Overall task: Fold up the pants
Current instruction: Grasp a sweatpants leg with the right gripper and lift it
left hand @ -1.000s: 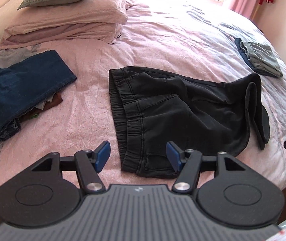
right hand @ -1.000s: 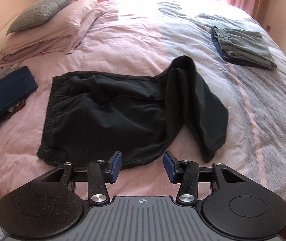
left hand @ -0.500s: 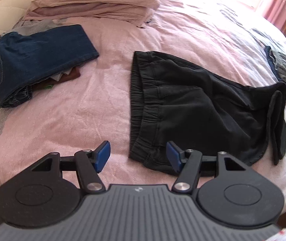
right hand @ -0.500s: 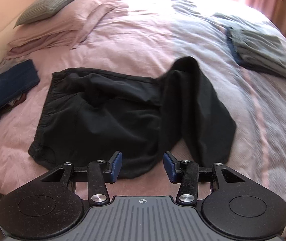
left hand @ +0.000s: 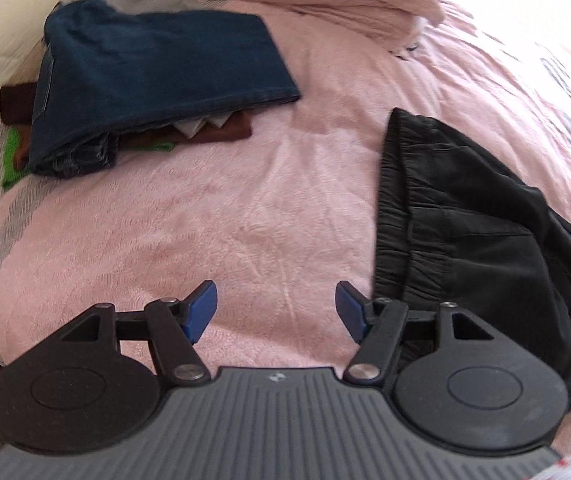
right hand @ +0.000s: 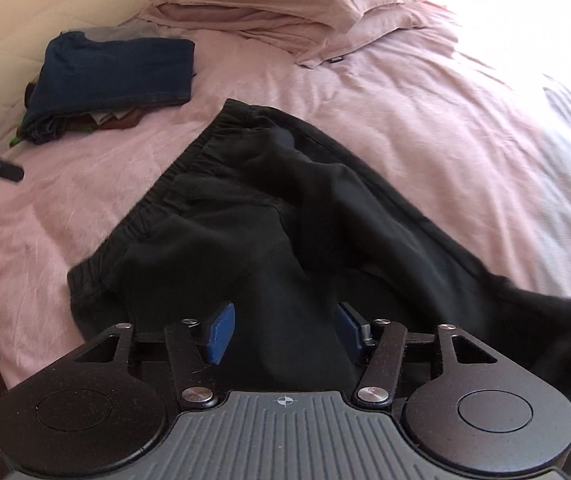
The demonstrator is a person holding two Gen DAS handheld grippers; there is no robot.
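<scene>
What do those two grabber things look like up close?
Both match. The left gripper and right gripper each have two blue pads on black hinged links with silver screws, flanked by two round black discs. Below sits a grey ribbed plate bearing a small round crosshair mark. No cables or sleeves show.

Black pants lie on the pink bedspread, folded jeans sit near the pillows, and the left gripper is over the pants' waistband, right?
Not quite: the left gripper is over bare pink bedspread, beside the black pants, as the left wrist view shows.

pants (right hand: 285,216) — black, elastic waistband | rumpled, flat on pink bedspread (right hand: 425,92)
</scene>
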